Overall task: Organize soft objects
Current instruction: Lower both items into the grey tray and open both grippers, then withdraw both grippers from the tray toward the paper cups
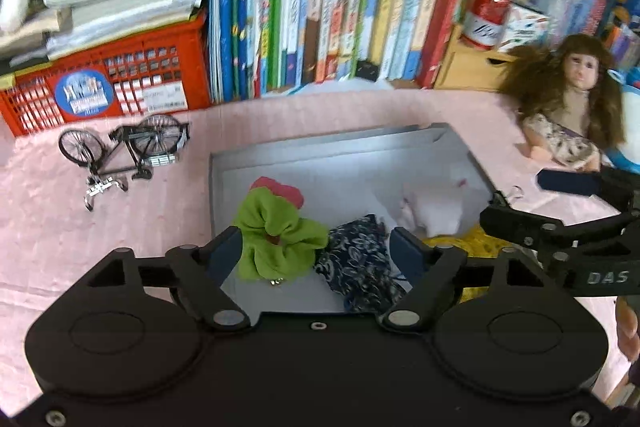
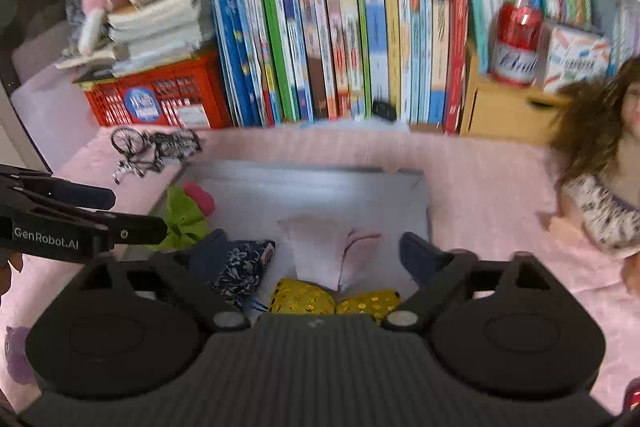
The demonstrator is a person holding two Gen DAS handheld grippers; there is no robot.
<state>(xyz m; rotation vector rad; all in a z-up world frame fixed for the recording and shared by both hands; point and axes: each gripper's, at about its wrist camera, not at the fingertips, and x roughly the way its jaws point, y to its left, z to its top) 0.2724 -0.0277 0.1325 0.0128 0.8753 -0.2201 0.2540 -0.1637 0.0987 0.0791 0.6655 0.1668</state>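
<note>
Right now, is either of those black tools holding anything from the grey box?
No. Both the left tool and the right tool stand open above the grey box, gripping none of the soft things inside.

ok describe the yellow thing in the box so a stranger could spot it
On the pink tabletop sits a grey box. At its near edge, in front of the white cloth, lies the yellow bow, the only item there with shiny gold dots.

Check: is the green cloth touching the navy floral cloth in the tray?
Touching. The left wrist view shows the green cloth overlapping the navy floral cloth edge, no gap.
</note>
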